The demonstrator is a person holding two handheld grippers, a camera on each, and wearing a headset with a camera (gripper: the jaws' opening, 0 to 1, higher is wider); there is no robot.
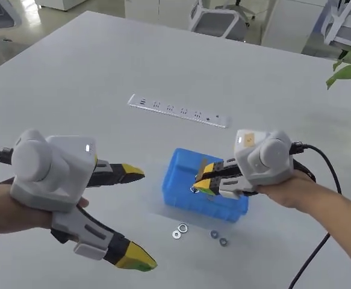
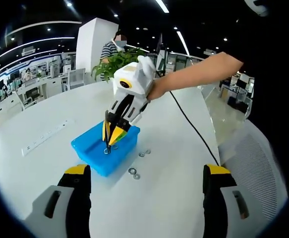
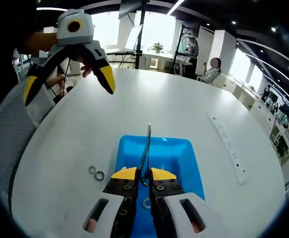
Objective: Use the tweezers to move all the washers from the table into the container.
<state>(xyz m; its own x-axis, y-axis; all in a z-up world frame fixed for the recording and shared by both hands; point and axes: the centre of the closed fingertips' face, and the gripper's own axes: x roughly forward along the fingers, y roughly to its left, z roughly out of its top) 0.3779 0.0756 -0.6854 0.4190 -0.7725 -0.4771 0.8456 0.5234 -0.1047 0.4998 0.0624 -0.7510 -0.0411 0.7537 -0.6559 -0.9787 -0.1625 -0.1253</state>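
Loosely scattered on the white table, just in front of the blue container: four small silver washers, in two pairs. Over the container, slim metal tweezers, pinched between the pressed-together jaws of the right gripper and pointing down into the blue interior. Clear in the left gripper view, hard to make out in the head view: a small ring at the tweezers' tip, low inside the container; gripped or lying loose, impossible to tell. Left gripper well apart from the container, jaws spread wide, holding nothing. Beyond the container, a white power strip flat on the table. Farther off, green plant leaves and office chairs. Black cable trailing from the right gripper past the person's forearm.
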